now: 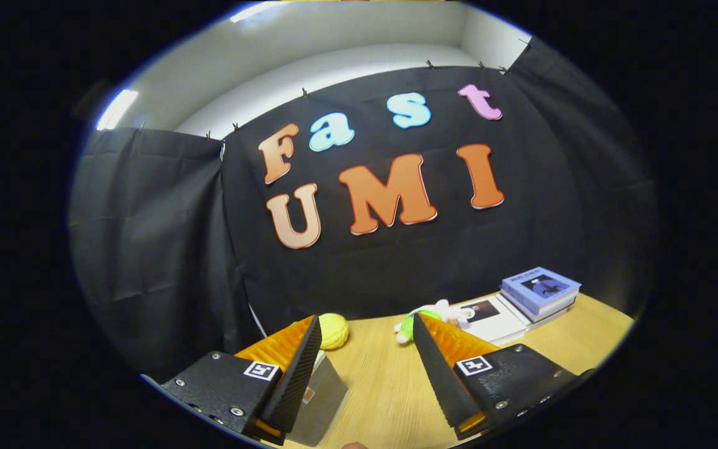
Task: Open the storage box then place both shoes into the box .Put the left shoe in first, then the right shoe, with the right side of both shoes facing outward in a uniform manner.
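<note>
Released, my tool hovers with fingers spread above the pale wooden surface, gripping nothing; a grey box-like object, possibly the storage box, sits beneath my left finger; a yellow ball lies just beyond; stacked blue books rest farther right.

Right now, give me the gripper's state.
Gripper: open, fingers spread apart over the wooden table, holding nothing.
</note>
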